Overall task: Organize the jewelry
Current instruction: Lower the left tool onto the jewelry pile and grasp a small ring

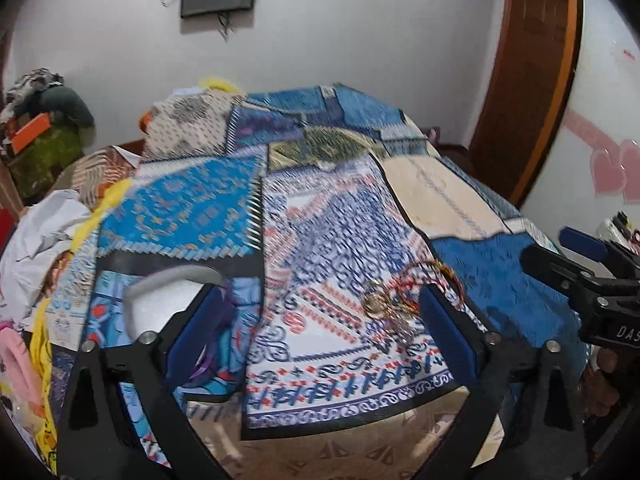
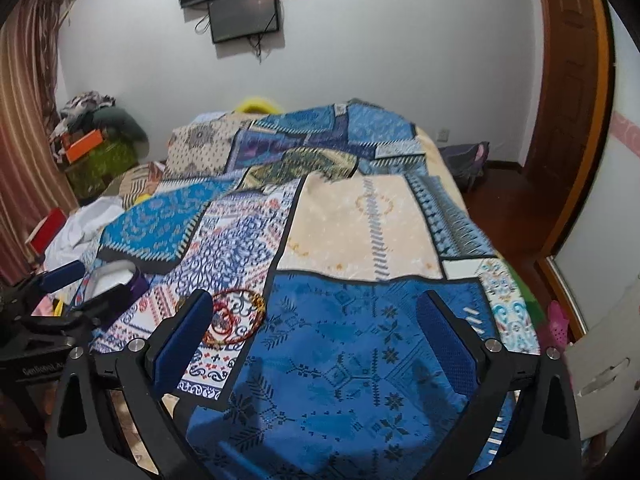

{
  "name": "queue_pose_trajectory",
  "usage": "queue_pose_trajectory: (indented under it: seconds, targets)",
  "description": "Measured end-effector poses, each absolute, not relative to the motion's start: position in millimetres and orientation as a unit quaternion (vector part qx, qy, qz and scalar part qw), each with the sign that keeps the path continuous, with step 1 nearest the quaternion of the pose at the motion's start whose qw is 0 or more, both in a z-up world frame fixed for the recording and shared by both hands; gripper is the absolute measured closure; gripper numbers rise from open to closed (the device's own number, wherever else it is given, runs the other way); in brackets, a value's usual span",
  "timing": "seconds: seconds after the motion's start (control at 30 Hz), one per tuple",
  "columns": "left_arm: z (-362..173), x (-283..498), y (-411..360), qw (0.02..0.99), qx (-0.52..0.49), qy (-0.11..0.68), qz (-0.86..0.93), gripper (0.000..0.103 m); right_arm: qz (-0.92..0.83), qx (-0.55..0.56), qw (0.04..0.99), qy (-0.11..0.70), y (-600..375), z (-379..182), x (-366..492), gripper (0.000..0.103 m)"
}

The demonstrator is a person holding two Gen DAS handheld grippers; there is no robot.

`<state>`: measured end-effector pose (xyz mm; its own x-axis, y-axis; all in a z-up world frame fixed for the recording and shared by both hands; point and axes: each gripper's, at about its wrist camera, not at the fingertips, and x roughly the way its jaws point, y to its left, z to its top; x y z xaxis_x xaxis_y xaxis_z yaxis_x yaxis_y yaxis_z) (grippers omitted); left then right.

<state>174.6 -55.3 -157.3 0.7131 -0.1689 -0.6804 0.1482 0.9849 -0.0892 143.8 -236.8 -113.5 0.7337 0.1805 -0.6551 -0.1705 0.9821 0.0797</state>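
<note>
Patchwork bedspread (image 1: 320,240) in blue, cream and red prints covers a bed that fills a white-walled room, with two dark screens (image 2: 244,12) on the far wall and a wooden door (image 2: 568,80) at the right. Clothes lie heaped in the left corner. A white open jewelry box (image 1: 160,300) with a purple side sits on the bed; its contents are hidden. Red and gold bangles (image 2: 234,316) lie loose on the cover, near the box. The left claw (image 1: 320,328) and right claw (image 2: 316,336) both stand wide, holding nothing.
</note>
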Motion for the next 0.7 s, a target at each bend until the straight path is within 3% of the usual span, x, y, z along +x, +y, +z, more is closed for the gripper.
queue_pose_trajectory:
  seconds: [0.2,0.37,0.43,0.7]
  targets:
    - [-175.8,185.8,-63.7,0.906,-0.036,0.403,-0.123,0.021,0.123,0.014,0.918,0.377,-234.6,-126.8,150.2,0.019]
    - [-185.6,191.2,-71.2,0.891,-0.049,0.425,-0.15,0.042,0.137,0.021,0.908,0.395,-237.0,-135.8,155.1,0.033]
    - [-187.5,192.1,-73.2,0.888,-0.056,0.43,-0.154,0.045,0.138,0.023,0.906,0.398,-237.0,-138.1,156.6,0.037]
    - [-188.1,195.4,-79.5,0.88,-0.064,0.438,-0.175,0.085,0.152,0.025,0.9,0.407,-233.6,-139.8,158.0,0.041]
